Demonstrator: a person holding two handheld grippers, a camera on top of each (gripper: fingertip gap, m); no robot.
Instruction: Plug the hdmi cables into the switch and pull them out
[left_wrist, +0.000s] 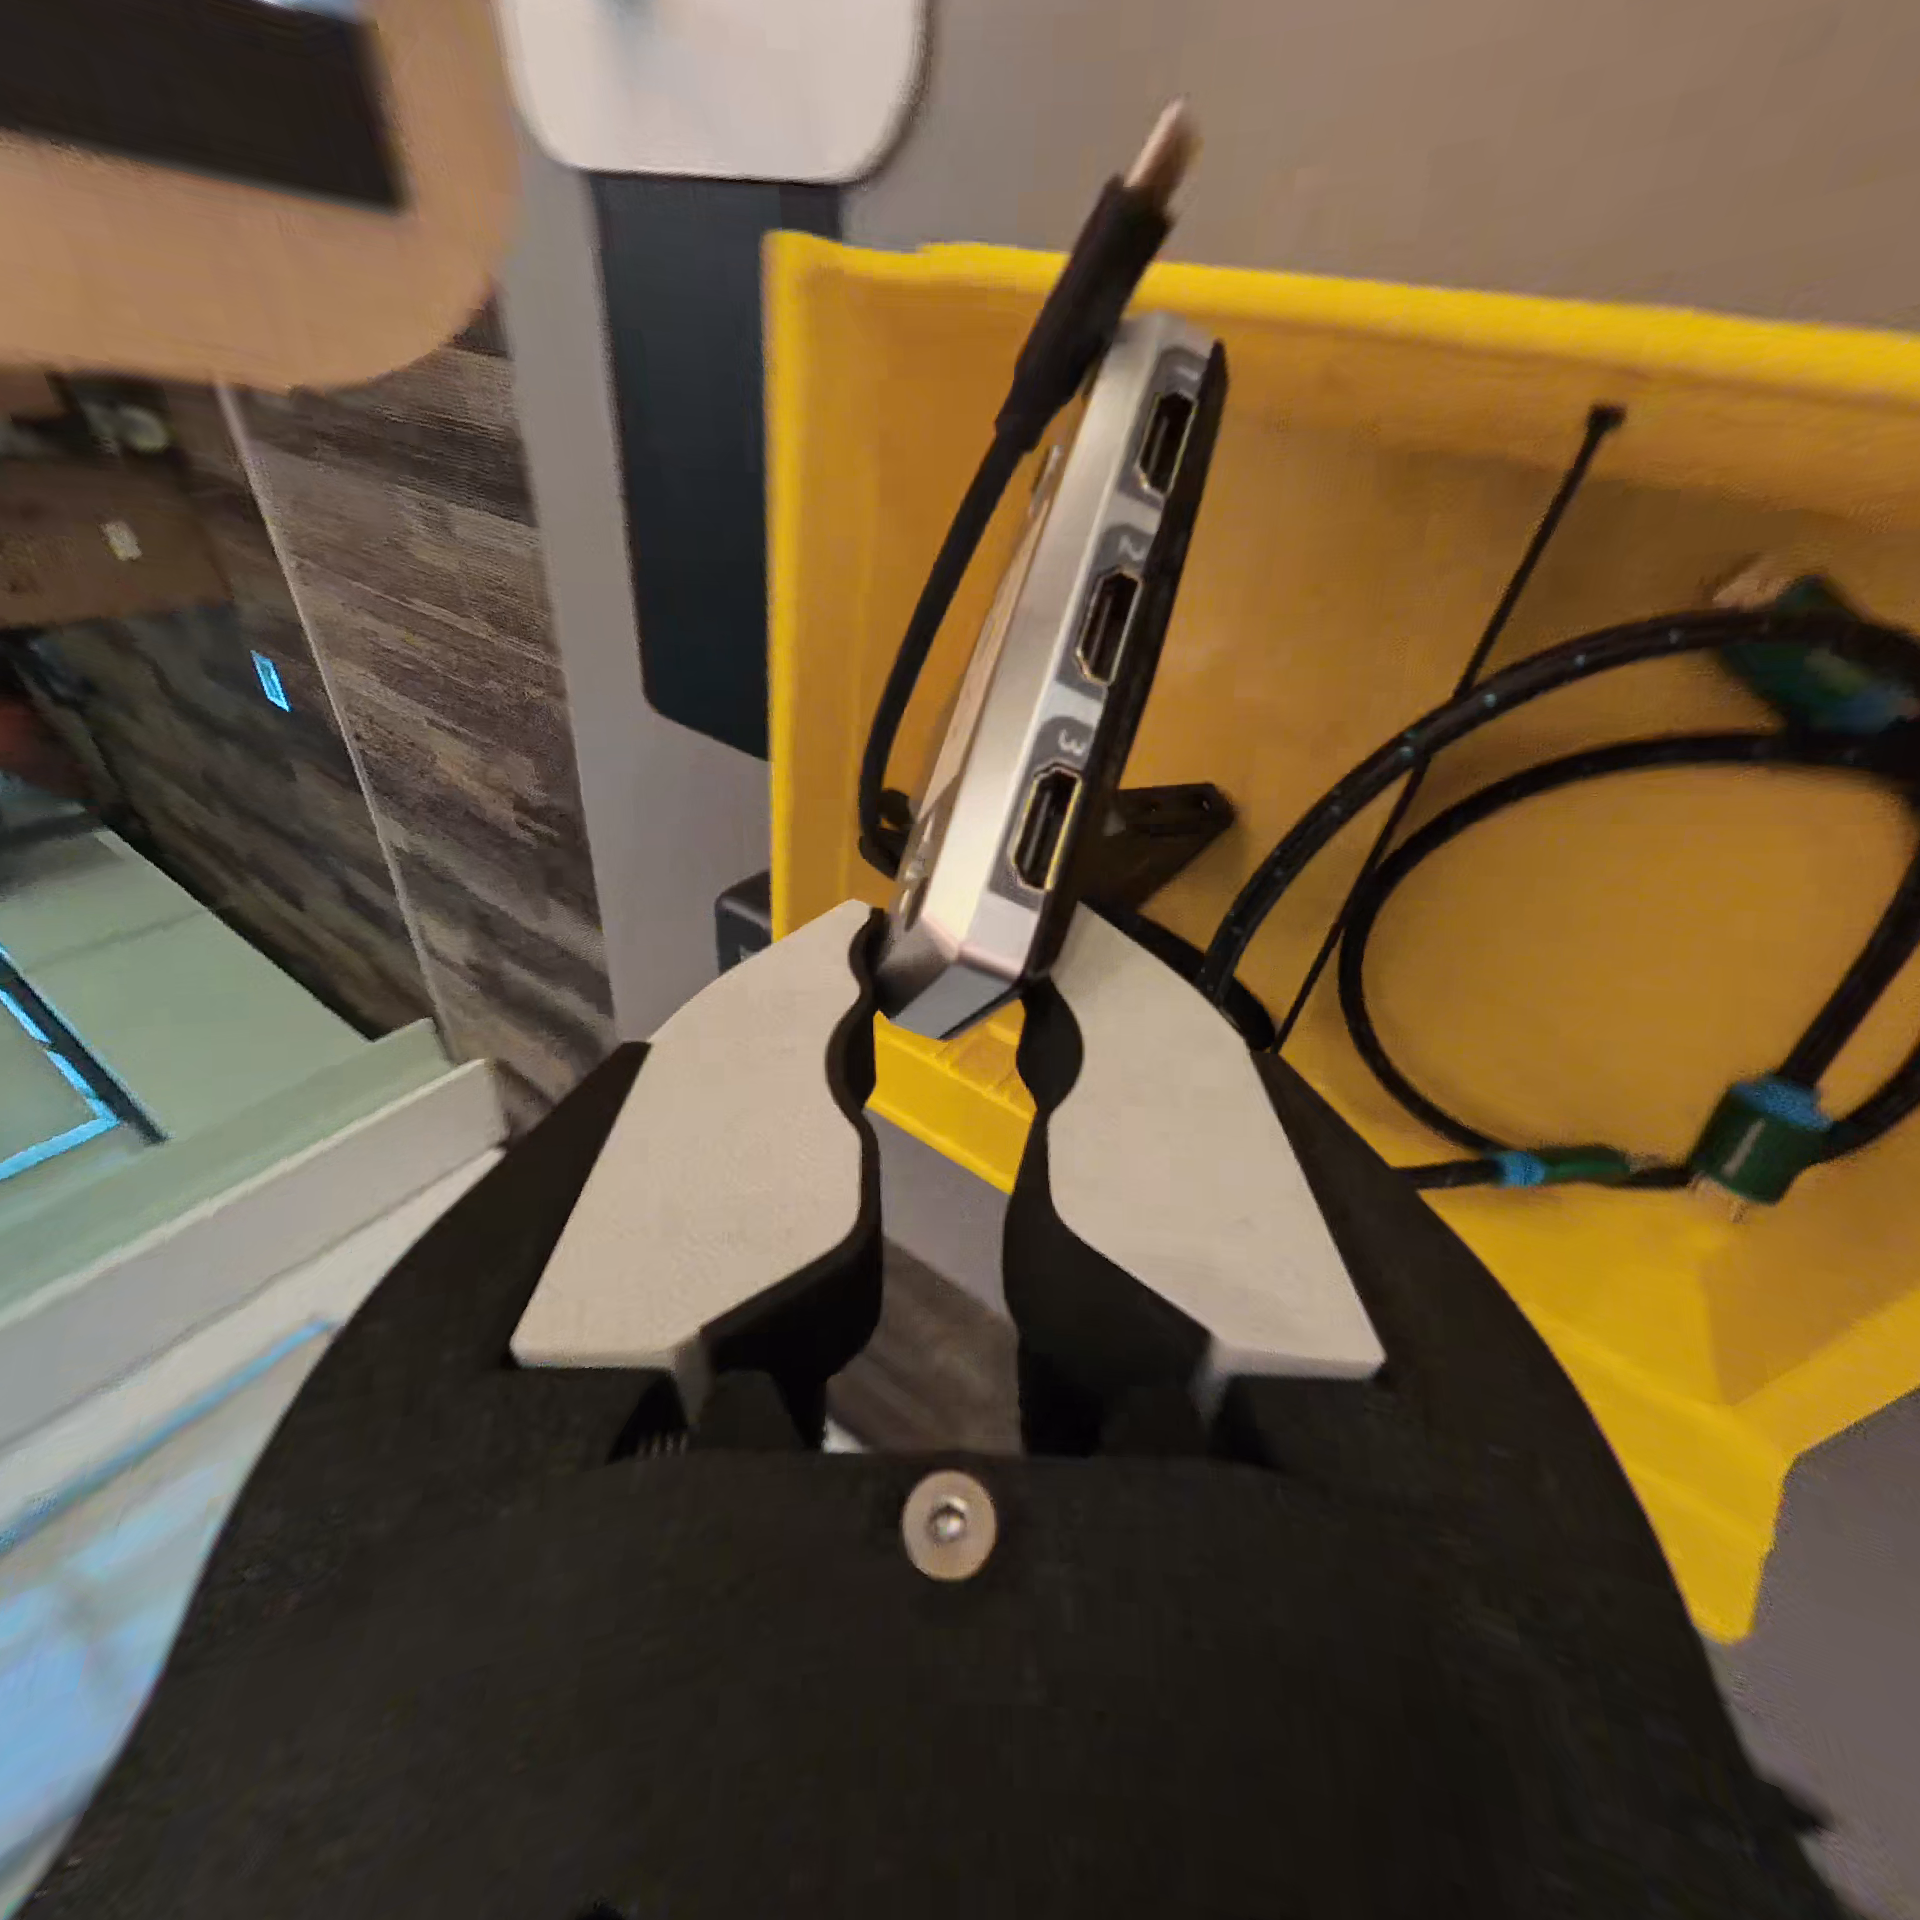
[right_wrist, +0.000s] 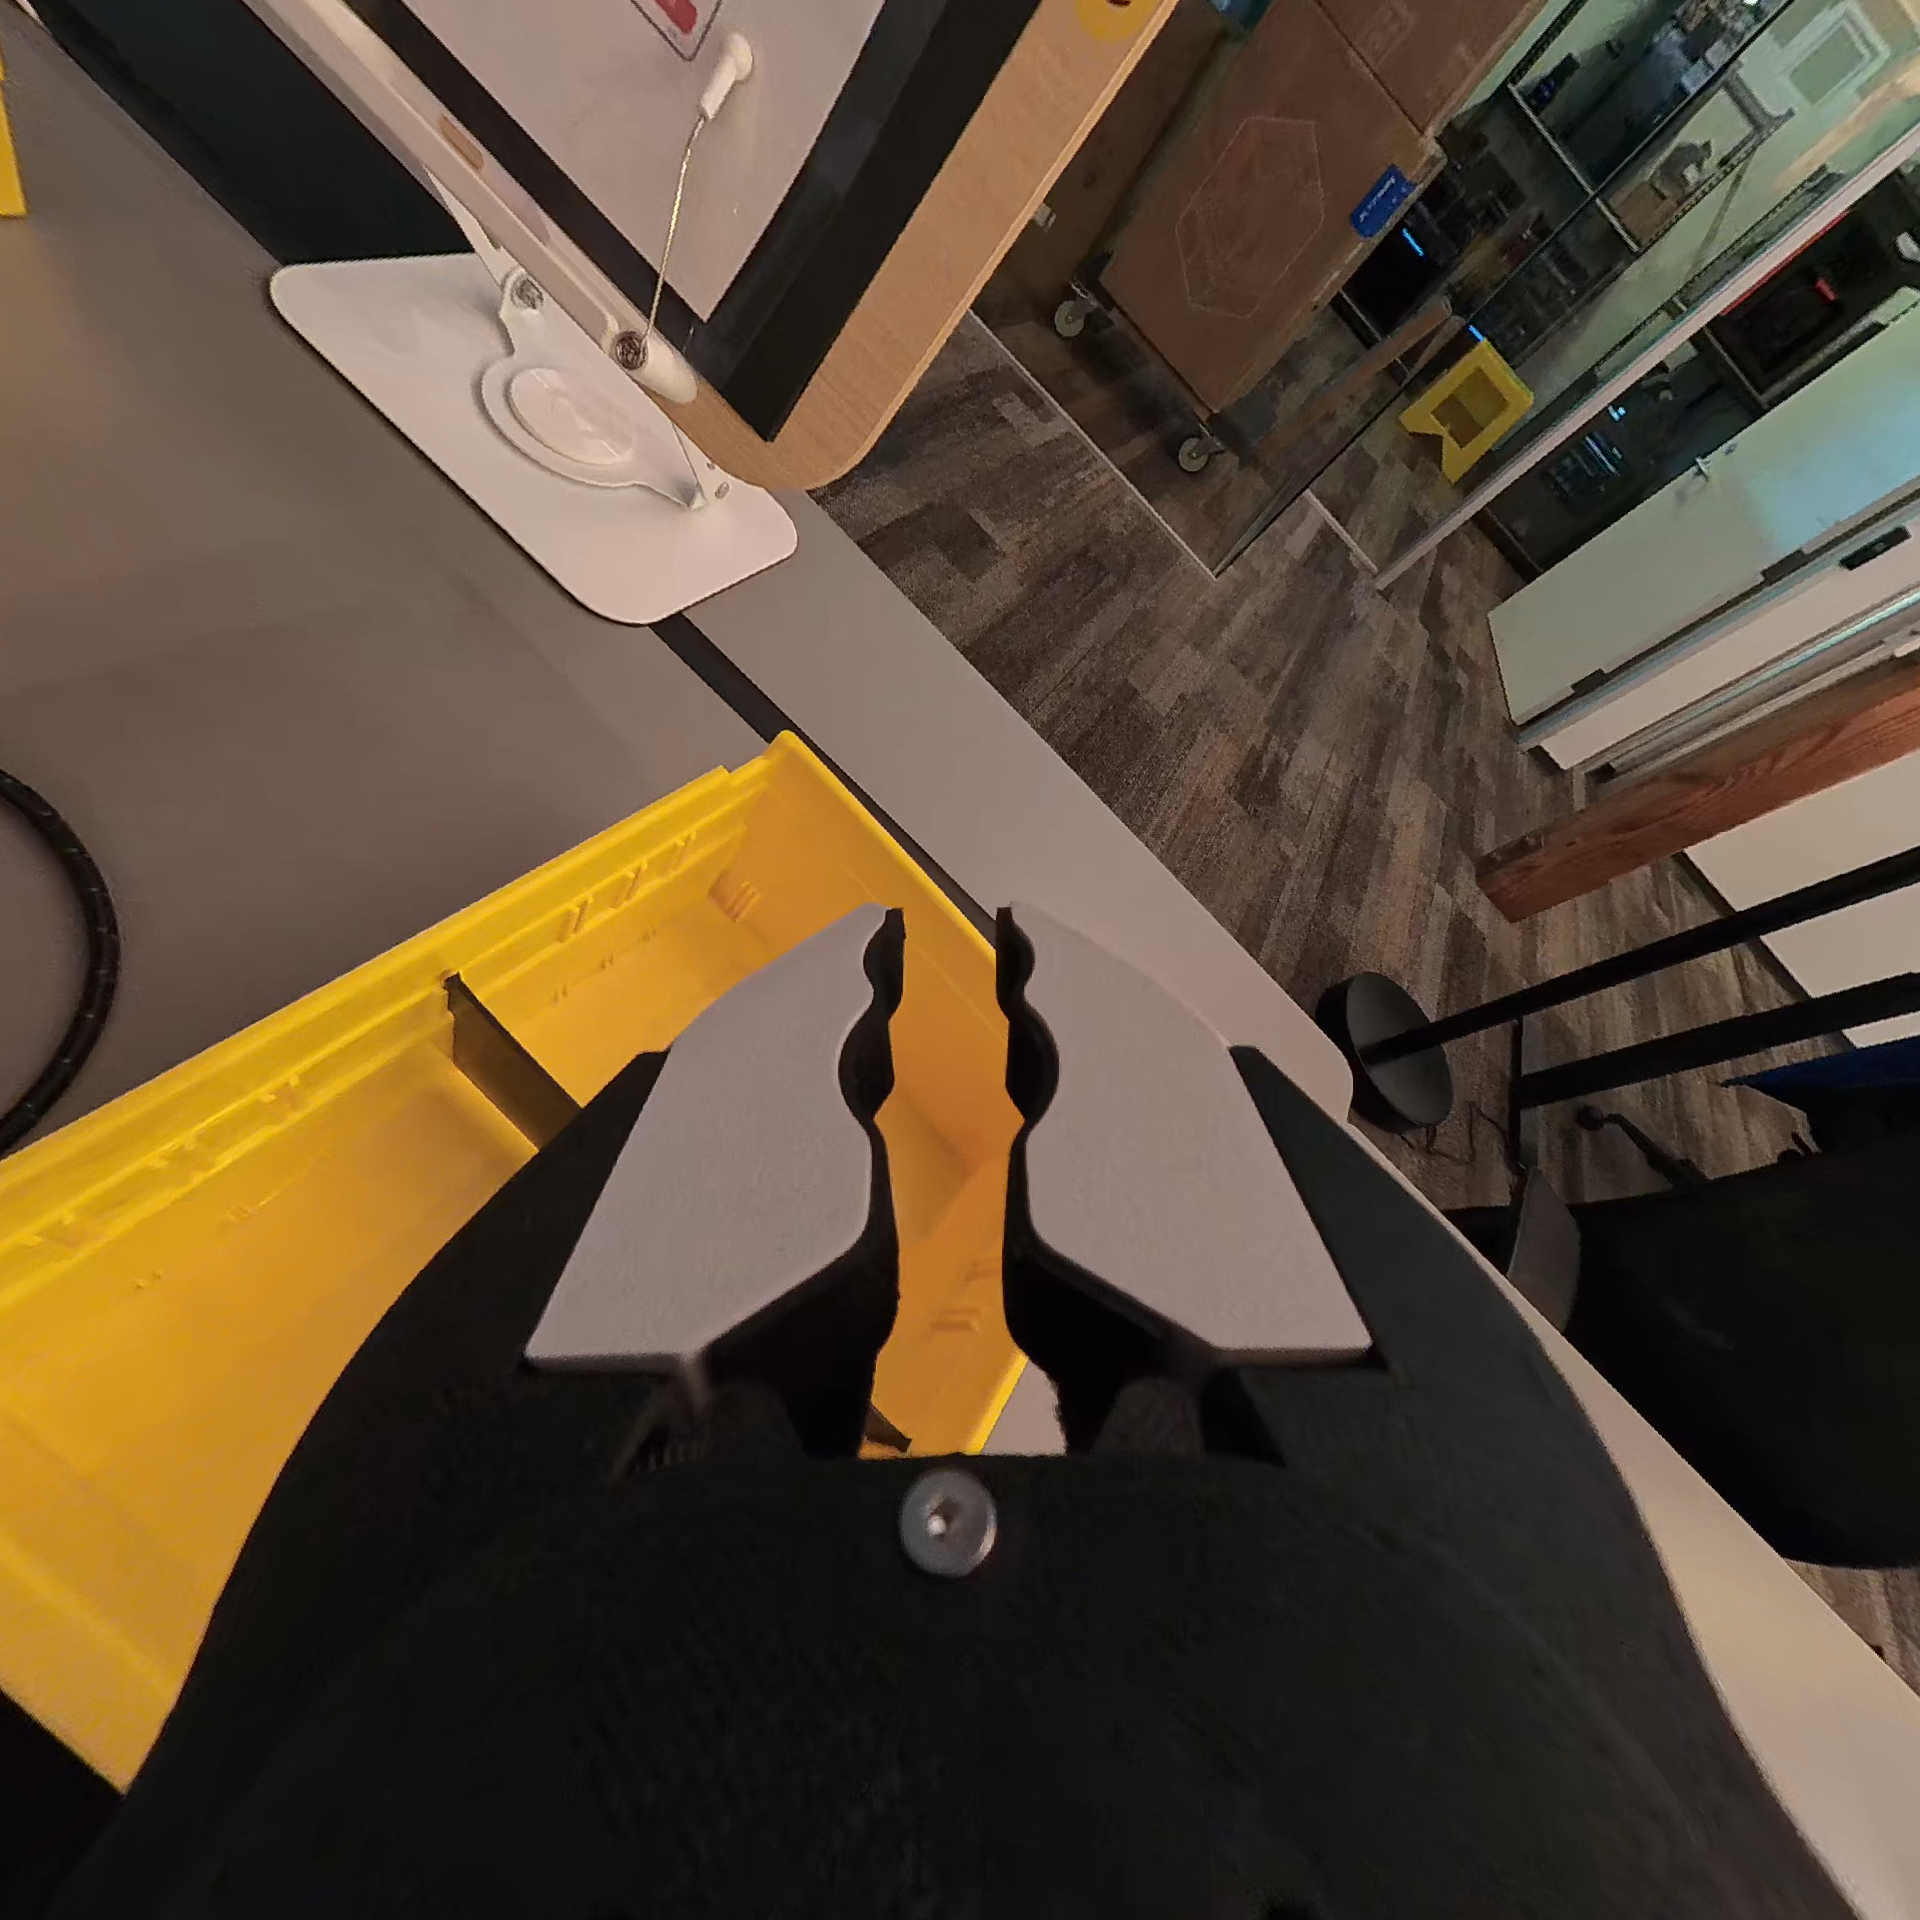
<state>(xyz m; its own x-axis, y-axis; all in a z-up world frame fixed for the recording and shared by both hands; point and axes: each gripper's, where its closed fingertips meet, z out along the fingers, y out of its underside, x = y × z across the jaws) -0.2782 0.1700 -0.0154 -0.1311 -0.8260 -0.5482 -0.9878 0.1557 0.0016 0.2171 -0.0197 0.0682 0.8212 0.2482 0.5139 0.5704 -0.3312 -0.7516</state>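
Black tool (left_wrist: 951, 961) — grey fingers (left_wrist: 748, 1143), silver screw (left_wrist: 948, 1525).

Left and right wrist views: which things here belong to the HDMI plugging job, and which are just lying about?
Part of the job:
- switch, held in the left gripper, its three ports empty
- switch's own black lead
- coiled cables in the yellow bin
- right gripper, open and empty

Just lying about:
- white stand
- grey table
- black cord at the table's left edge

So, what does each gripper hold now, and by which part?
The left gripper pinches the silver switch by its near end corner. The right gripper holds nothing.
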